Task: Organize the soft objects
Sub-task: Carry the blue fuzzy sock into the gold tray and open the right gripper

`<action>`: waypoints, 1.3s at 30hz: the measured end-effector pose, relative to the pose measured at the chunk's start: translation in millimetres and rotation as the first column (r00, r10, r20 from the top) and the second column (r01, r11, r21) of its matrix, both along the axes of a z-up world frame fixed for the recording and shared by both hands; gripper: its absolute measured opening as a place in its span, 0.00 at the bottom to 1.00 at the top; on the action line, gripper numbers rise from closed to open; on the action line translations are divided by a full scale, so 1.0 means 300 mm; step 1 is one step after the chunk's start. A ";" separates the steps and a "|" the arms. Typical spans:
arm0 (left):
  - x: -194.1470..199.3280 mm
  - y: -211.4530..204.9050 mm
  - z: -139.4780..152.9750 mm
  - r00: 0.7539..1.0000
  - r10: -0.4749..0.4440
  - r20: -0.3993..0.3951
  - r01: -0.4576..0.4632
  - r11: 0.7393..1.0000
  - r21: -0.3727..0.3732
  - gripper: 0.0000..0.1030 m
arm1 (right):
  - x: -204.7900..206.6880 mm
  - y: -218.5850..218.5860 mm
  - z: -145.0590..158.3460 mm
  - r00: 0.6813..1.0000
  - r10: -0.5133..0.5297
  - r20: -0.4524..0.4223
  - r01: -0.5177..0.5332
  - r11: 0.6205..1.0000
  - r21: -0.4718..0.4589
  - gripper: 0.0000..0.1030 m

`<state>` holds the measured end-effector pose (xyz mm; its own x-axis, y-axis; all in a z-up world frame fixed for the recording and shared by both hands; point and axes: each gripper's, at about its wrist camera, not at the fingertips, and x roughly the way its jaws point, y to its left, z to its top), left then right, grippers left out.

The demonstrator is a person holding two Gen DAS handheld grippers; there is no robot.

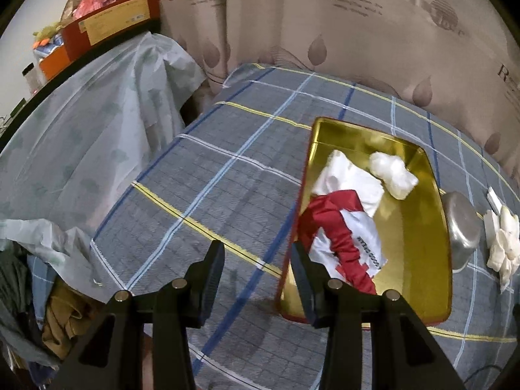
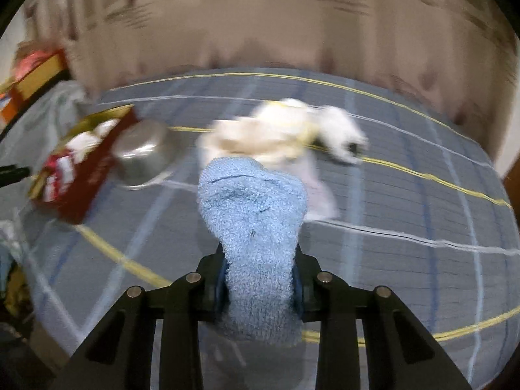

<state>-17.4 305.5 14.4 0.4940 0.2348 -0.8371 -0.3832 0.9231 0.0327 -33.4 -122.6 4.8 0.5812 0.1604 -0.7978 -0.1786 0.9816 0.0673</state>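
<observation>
right gripper (image 2: 260,279) around blue sock (image 2: 253,214), blurred

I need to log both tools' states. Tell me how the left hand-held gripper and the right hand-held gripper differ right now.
The left hand-held gripper is open and holds nothing; the right hand-held gripper is shut on a blue fluffy sock.
The left one hangs beside the gold tin tray, one finger over its rim; the right one is over the plaid cloth, short of the white pile.
Both share the same black two-finger build.
</observation>
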 end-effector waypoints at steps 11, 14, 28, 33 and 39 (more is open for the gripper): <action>-0.012 0.089 -0.019 0.996 0.085 -0.008 -0.085 0.995 -0.045 0.42 | 0.083 0.480 0.090 0.948 0.316 0.042 -0.318 0.946 0.055 0.28; -0.020 0.116 -0.015 0.992 0.123 0.001 -0.122 0.992 -0.042 0.42 | 0.117 0.612 0.107 0.928 0.370 0.055 -0.372 0.928 0.037 0.28; -0.034 0.174 -0.023 0.981 0.195 0.016 -0.194 0.981 -0.030 0.42 | 0.337 0.951 0.011 0.924 0.382 -0.010 -0.382 0.922 -0.067 0.28; -0.037 0.188 -0.031 0.980 0.201 0.015 -0.200 0.978 -0.059 0.42 | 0.380 0.993 -0.025 0.933 0.358 -0.024 -0.359 0.930 -0.081 0.32; -0.035 0.193 -0.039 0.979 0.203 0.010 -0.202 0.976 -0.076 0.42 | 0.392 1.010 -0.047 0.931 0.363 -0.045 -0.365 0.930 -0.050 0.49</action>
<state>-27.8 363.5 2.7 0.4571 0.2693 -0.8477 -0.5626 0.8257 -0.0411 84.1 180.3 -9.2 0.4636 0.3099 -0.8301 -0.5232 0.8518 0.0259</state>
